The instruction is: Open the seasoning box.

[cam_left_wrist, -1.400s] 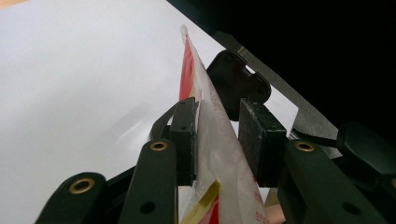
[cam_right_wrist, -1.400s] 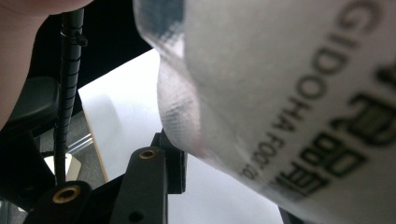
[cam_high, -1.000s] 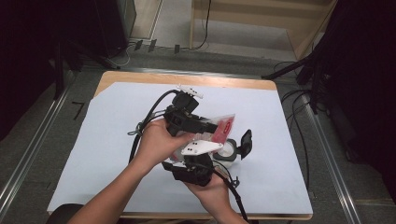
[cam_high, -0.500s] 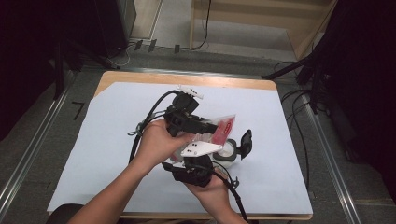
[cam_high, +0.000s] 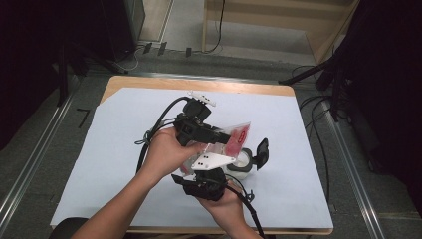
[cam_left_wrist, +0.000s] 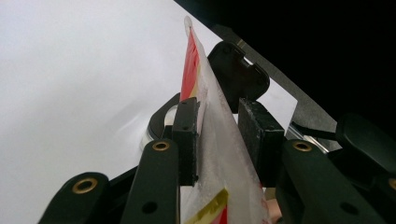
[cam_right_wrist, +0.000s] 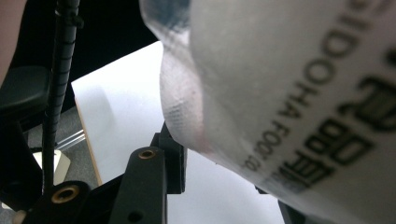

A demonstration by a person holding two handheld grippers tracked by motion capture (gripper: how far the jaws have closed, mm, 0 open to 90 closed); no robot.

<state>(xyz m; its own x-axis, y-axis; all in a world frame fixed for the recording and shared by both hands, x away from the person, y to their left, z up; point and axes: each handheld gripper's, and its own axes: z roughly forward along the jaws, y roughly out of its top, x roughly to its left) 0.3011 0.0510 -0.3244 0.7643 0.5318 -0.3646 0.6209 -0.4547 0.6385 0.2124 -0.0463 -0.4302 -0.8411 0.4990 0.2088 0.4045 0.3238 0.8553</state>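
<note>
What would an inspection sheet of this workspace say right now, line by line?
Surface: wooden table under a white sheet.
Job's things: clear packet with red print, held above a white cup whose black lid is flipped open.
Clutter: nothing seen.
Grippers: left gripper has its jaws around the packet; right gripper is below it, packet close against its camera, grip unclear.
Cables: black cable loops from the left gripper; more lie on the floor.
Surroundings: grey floor, metal rails, wooden furniture behind.
</note>
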